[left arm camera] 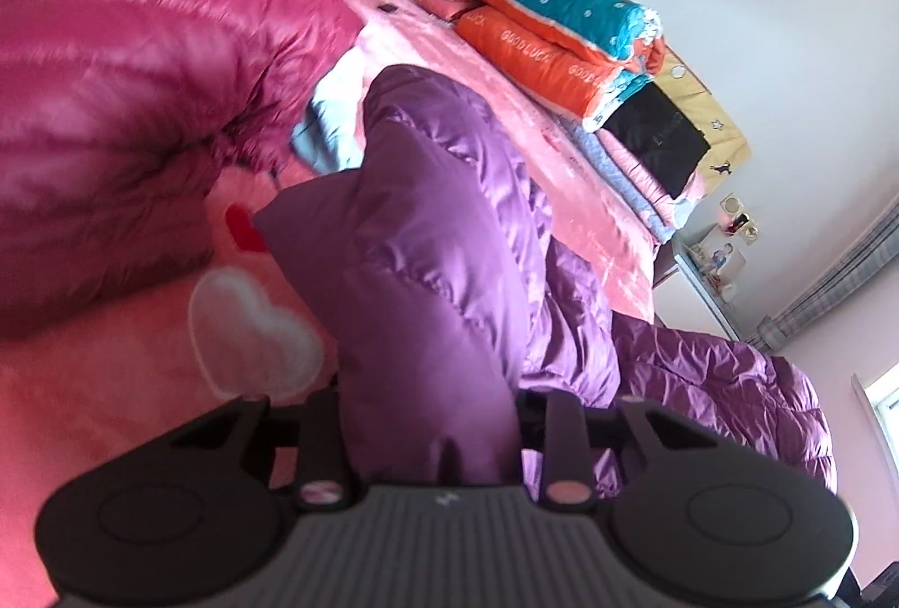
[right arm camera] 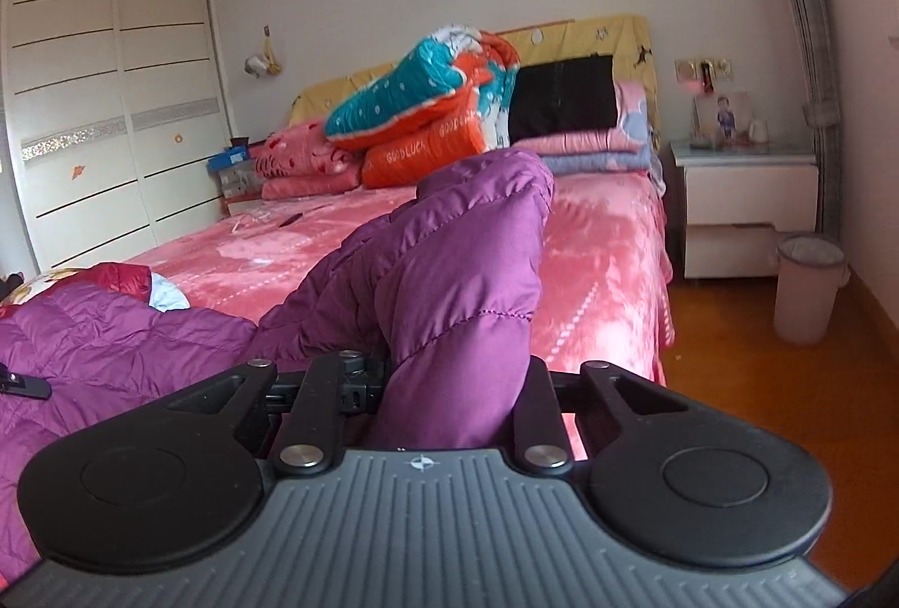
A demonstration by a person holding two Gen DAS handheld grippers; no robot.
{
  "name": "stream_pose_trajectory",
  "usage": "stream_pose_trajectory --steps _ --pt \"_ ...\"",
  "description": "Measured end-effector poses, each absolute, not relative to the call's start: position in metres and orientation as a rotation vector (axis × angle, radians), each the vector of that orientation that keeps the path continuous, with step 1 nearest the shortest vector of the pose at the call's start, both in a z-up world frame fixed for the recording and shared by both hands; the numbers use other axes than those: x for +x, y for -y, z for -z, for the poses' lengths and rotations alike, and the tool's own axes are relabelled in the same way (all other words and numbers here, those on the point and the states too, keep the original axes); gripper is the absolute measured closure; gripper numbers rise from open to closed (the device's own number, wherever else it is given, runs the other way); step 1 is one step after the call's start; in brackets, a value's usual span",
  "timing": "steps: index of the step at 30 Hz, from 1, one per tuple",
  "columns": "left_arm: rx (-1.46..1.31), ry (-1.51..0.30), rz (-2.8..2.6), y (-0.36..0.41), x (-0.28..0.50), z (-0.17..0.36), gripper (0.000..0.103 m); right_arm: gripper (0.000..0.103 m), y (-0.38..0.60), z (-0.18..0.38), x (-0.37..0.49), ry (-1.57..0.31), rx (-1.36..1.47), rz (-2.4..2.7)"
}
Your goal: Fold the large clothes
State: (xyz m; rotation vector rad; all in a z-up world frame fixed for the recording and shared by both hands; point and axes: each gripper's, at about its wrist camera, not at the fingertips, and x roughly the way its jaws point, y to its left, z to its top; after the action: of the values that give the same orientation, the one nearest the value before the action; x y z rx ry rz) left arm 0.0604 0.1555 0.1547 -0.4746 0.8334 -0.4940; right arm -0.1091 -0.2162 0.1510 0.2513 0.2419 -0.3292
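Bedroom around the bed

A pink bedspread (right arm camera: 607,237) fills the middle; folded quilts (right arm camera: 427,125) are stacked at centre against a yellow headboard cover (right arm camera: 595,35). A white wardrobe (right arm camera: 112,113) stands left, a nightstand (right arm camera: 747,181) and bin (right arm camera: 809,287) right.

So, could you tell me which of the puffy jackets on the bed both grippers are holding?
The purple jacket: its fabric is clamped in the left gripper and right gripper. The magenta jacket lies untouched beside it.
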Motion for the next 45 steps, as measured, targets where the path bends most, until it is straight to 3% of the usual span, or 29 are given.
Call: stream_pose_trajectory --steps 2,4,11,20,21,23,24,25,27,34,37,39,45 --pt "-0.463 -0.814 0.507 -0.150 0.062 -0.168 0.072 0.082 0.219 -0.160 -0.111 -0.217 0.249 0.336" --pt "-0.446 -0.794 0.525 -0.140 0.066 -0.184 0.072 0.092 0.222 -0.171 -0.112 -0.185 0.227 0.349" --pt "-0.398 -0.750 0.564 -0.102 0.092 -0.208 0.072 0.093 0.255 -0.196 -0.090 -0.168 0.237 0.352" --pt "-0.377 -0.873 0.427 -0.133 0.094 -0.135 0.072 0.090 0.278 -0.102 -0.074 -0.379 0.390 0.329" --pt "-0.384 -0.890 0.412 -0.137 0.094 -0.125 0.071 0.084 0.279 -0.091 -0.076 -0.395 0.415 0.337" --pt "-0.391 -0.916 0.386 -0.144 0.096 -0.109 0.070 0.062 0.282 -0.074 -0.080 -0.419 0.463 0.352" --pt "-0.384 -0.924 0.377 -0.145 0.097 -0.103 0.068 0.035 0.284 -0.068 -0.081 -0.426 0.481 0.361" --pt "-0.376 -0.927 0.372 -0.144 0.097 -0.098 0.067 0.016 0.286 -0.064 -0.083 -0.432 0.492 0.381" --pt "-0.366 -0.934 0.375 -0.145 0.100 -0.092 0.065 0.000 0.293 -0.060 -0.090 -0.436 0.525 0.395" --pt "-0.382 -0.975 0.412 -0.153 0.112 -0.076 0.052 0.000 0.359 -0.029 -0.080 -0.515 0.897 0.162" --pt "-0.397 -0.994 0.427 -0.157 0.115 -0.067 0.044 0.000 0.376 -0.003 -0.075 -0.514 1.041 0.031" --pt "-0.413 -1.009 0.432 -0.160 0.118 -0.061 0.034 0.000 0.374 0.010 -0.073 -0.522 1.108 -0.031" --pt "-0.490 -1.044 0.518 -0.170 0.131 -0.039 0.018 0.000 0.365 -0.001 -0.066 -0.489 1.044 -0.127"
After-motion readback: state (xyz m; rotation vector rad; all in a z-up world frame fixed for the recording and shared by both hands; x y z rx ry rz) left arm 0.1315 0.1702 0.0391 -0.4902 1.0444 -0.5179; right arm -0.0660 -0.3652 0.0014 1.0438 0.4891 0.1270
